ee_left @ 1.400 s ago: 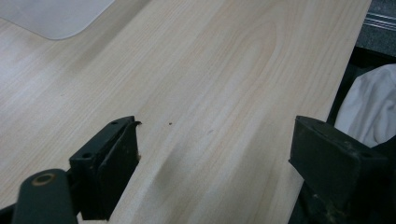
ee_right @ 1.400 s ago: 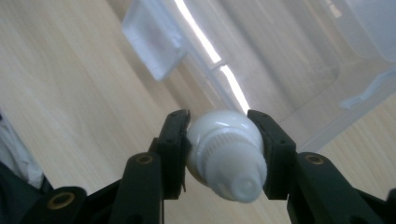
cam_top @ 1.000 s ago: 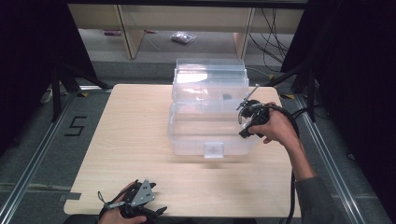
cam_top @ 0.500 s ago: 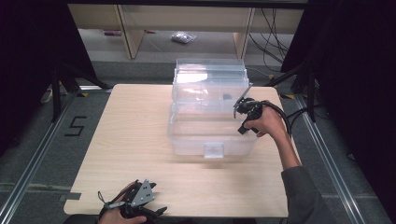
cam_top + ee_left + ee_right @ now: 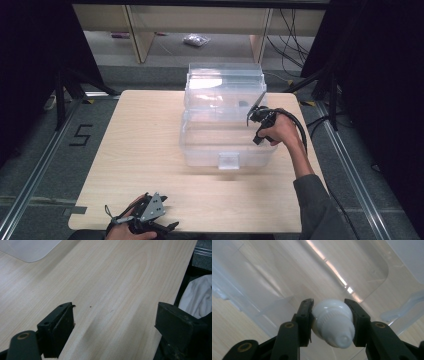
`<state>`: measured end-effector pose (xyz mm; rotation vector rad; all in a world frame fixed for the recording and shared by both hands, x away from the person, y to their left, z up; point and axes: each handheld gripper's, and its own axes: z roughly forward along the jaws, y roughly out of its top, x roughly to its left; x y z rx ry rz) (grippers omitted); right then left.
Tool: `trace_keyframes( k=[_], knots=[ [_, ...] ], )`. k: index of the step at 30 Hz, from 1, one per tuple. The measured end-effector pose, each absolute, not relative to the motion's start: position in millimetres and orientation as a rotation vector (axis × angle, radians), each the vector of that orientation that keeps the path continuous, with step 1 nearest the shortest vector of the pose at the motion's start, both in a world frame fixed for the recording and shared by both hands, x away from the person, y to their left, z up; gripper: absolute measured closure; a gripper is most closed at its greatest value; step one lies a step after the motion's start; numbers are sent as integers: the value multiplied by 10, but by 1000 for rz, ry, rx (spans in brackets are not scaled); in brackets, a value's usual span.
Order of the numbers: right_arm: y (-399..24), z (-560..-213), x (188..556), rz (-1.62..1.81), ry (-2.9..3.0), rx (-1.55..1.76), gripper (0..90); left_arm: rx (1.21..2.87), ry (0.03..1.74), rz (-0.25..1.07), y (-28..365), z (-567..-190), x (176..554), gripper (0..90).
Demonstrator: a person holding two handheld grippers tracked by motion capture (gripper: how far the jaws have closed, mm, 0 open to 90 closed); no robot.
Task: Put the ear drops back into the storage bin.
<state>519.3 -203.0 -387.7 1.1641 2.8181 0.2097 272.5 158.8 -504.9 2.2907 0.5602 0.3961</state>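
While the left claw (image 5: 142, 222) idles wide and empty at the desk's (image 5: 150, 150) near edge, the right claw (image 5: 329, 315) stays clamped on a white bottle (image 5: 332, 325). Since a second ago, right hand (image 5: 277, 131) has moved from the box's (image 5: 225, 125) right side in and down over its open rim. Bottle now hangs above the box interior, toward the desk's far right. Judged: drop-off is close; release likely next.
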Motion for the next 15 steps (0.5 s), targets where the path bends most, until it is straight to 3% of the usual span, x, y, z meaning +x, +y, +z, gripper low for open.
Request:
trace_keyframes(
  k=[15],
  knots=[
    [-2038, -4054, 5290, 142, 2798, 1231, 601, 2294, 562, 384, 1588, -5051, 2720, 150]
  ],
)
